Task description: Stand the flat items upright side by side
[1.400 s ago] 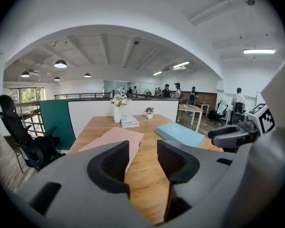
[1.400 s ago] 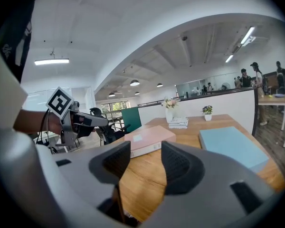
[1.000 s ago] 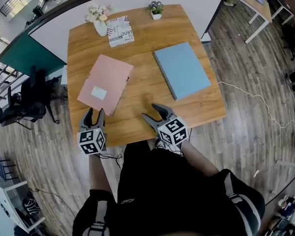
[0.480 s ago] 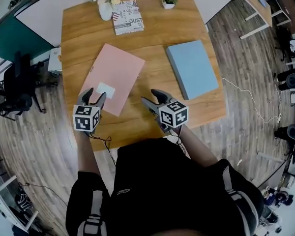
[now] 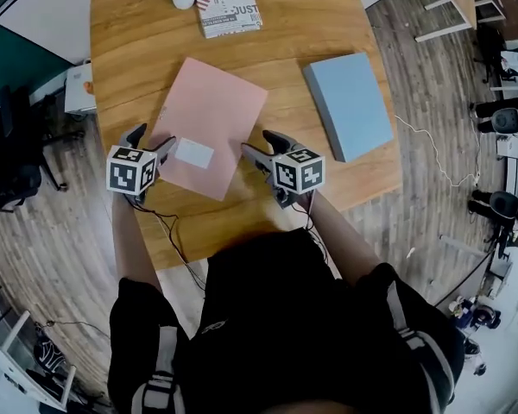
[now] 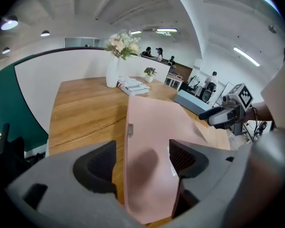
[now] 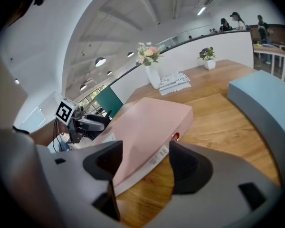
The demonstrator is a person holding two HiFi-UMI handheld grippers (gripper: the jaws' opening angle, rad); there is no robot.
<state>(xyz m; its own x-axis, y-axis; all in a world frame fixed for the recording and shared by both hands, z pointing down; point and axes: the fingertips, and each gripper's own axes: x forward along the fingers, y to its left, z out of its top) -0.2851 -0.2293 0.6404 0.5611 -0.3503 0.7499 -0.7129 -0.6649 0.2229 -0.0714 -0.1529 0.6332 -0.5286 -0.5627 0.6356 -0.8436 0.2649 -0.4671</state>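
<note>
Pink folder (image 5: 209, 123) lies flat, long axis slanting away. Left claw (image 5: 151, 139) at its left edge, right claw (image 5: 259, 142) at its right. Both spread, just been opening; folder edge between jaws, unpinched.

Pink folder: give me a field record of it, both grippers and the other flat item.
pink folder: lying flat on the table, not yet upright
left gripper: open, jaws just been opening, folder's left edge between them, not pressed
right gripper: open, jaws just been opening, folder's right edge between them, not pressed
blue folder: flat, apart from the pink one
</note>
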